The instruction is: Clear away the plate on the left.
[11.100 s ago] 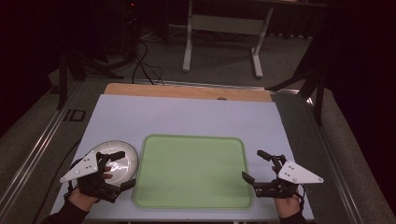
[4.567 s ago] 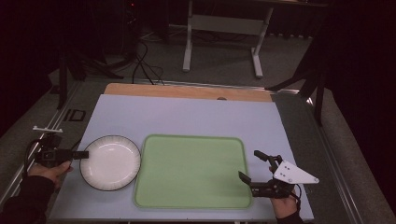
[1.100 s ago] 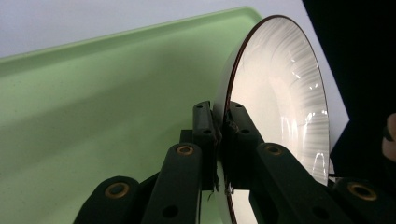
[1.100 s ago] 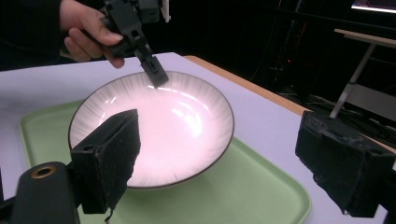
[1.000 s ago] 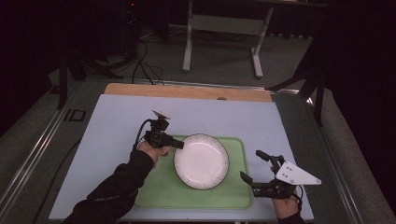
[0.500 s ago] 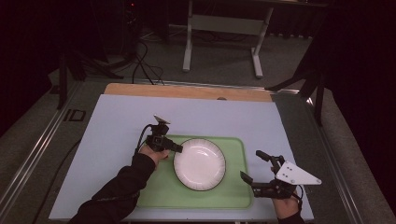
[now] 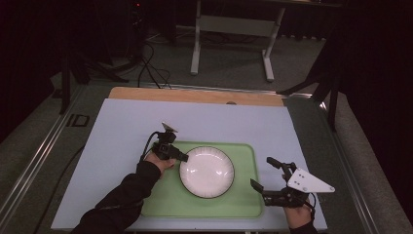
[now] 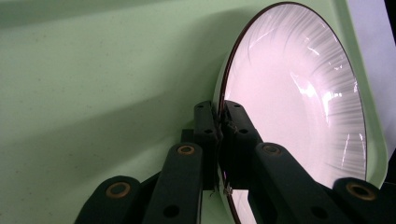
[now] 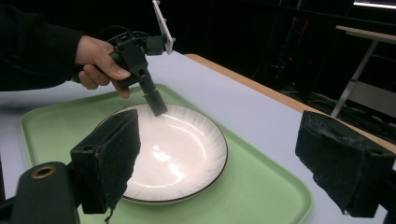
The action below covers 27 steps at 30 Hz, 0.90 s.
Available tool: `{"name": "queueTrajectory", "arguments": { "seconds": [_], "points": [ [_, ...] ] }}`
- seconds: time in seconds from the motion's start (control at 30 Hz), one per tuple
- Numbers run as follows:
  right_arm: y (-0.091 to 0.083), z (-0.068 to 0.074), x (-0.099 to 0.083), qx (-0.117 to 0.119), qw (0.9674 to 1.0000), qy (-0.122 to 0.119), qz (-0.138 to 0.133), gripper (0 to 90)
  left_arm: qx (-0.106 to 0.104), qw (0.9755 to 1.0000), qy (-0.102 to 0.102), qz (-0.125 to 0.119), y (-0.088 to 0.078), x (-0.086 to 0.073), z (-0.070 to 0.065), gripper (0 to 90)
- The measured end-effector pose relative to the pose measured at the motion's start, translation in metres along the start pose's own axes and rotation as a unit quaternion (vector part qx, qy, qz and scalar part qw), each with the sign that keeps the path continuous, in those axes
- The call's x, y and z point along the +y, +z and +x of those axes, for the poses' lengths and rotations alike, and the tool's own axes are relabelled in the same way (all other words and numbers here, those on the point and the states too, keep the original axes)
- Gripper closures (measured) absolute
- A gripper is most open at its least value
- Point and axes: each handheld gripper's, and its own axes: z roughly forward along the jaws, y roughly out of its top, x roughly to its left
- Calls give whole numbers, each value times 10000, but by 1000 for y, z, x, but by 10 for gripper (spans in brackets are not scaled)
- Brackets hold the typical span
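A white plate with a dark rim lies on the middle of the green tray. My left gripper reaches in from the left and is shut on the plate's left rim. In the left gripper view the two black jaws pinch the rim of the plate above the tray. My right gripper stands open at the tray's right edge with nothing between its jaws. In the right gripper view its own jaws frame the plate, and the left gripper comes down onto the far rim.
The tray sits on a pale sheet that covers the table. A wooden strip runs along the far edge. Beyond it, a white stand and cables are on the floor. Metal rails flank the table.
The plate has gone from the table left of the tray onto the tray, gripped by my left gripper. Over the last second it sank slightly. The right gripper kept still.
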Motion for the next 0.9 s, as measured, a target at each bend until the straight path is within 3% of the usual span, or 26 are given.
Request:
{"name": "queueTrajectory", "arguments": {
  "seconds": [0.13, 0.23, 0.43, 0.6, 0.77, 0.9],
  "points": [
    [1, 0, 0, 8, 10000, 5, 22, 137, 66, 10000, 37, -36, 1, -2, 2, 861],
    [1, 0, 0, 15, 10000, 4, 35, 137, 191, 9996, 194, -47, 0, -1, -2, 854],
    [1, 0, 0, 21, 10000, -3, 42, 138, 252, 9989, 353, -178, -11, 1, -8, 779],
    [1, 0, 0, 11, 10000, -10, 48, 138, 109, 9985, 458, -297, -23, 2, -15, 737],
    [1, 0, 0, 12, 10000, -4, 49, 138, 214, 9959, 772, -420, -33, 1, -28, 633],
    [1, 1, 0, 10, 10000, -14, 52, 138, -21, 9936, 975, -564, -44, -2, -35, 505]
  ]
}}
